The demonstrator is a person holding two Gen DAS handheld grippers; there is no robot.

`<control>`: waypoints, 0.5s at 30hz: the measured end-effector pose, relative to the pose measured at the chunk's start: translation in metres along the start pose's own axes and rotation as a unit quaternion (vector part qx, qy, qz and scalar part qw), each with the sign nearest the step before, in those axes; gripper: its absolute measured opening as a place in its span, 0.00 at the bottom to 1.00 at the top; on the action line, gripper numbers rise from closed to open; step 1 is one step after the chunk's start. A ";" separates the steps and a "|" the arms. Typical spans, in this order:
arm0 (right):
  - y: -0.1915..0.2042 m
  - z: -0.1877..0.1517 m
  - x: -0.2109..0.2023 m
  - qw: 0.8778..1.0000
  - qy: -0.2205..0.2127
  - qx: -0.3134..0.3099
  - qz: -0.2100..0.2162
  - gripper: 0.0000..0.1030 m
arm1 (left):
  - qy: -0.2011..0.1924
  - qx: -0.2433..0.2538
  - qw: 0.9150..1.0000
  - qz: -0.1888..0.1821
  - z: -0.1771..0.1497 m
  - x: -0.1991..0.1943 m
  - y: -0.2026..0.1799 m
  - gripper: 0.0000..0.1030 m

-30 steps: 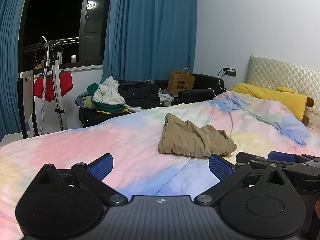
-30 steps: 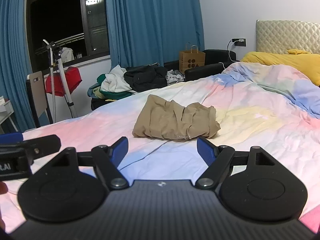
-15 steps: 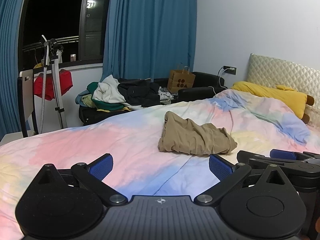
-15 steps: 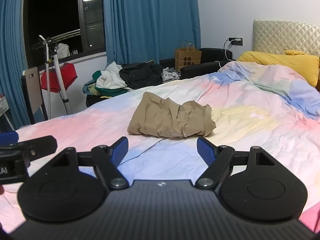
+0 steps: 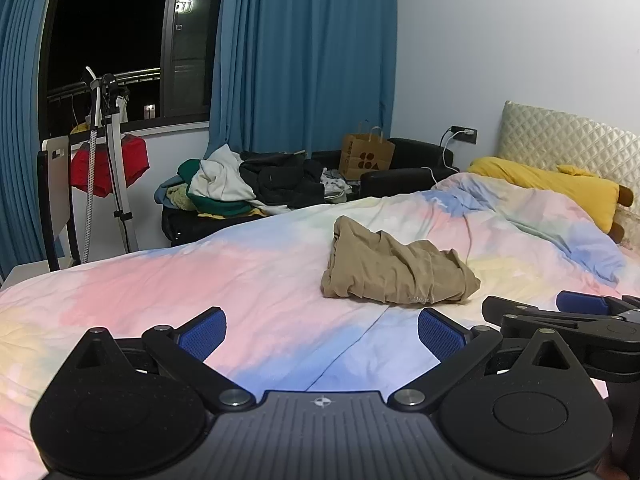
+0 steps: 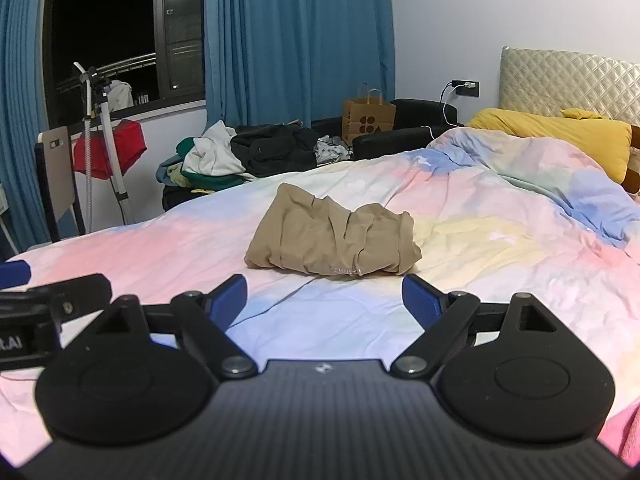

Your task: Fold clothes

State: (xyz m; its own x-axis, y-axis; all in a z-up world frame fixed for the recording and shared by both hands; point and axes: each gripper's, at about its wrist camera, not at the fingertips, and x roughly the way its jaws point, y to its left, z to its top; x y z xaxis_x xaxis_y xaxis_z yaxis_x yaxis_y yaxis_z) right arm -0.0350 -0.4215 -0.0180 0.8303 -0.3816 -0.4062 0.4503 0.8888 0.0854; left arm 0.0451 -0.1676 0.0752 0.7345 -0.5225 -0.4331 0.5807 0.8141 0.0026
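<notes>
Lying crumpled on the pastel bedspread [image 6: 500,248], the tan garment [image 6: 332,240] stretches from 9 to 3 o'clock, at 12 beyond the empty left gripper [image 5: 322,328], spread wide, and the empty right gripper [image 6: 325,300], jaws opening.

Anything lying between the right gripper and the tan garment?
Nothing: in the right wrist view only bare pastel duvet separates the opening right gripper from the tan garment.
</notes>
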 end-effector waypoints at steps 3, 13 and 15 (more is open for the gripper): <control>0.001 0.000 0.001 1.000 0.002 0.002 -0.005 0.84 | 0.003 0.003 1.000 0.003 -0.001 0.001 -0.001 1.00; -0.001 -0.002 0.004 1.000 0.014 0.009 -0.008 0.84 | 0.008 0.005 1.000 0.009 -0.002 0.003 -0.002 1.00; 0.001 -0.002 0.003 1.000 0.013 0.004 -0.008 0.84 | 0.008 0.004 1.000 0.008 -0.001 0.002 -0.002 1.00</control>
State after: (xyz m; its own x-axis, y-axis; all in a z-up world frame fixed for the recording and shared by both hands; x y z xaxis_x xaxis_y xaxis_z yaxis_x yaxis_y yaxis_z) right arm -0.0324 -0.4216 -0.0206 0.8144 -0.3887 -0.4309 0.4655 0.8809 0.0853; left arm 0.0451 -0.1702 0.0728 0.7387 -0.5048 -0.4467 0.5714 0.8205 0.0178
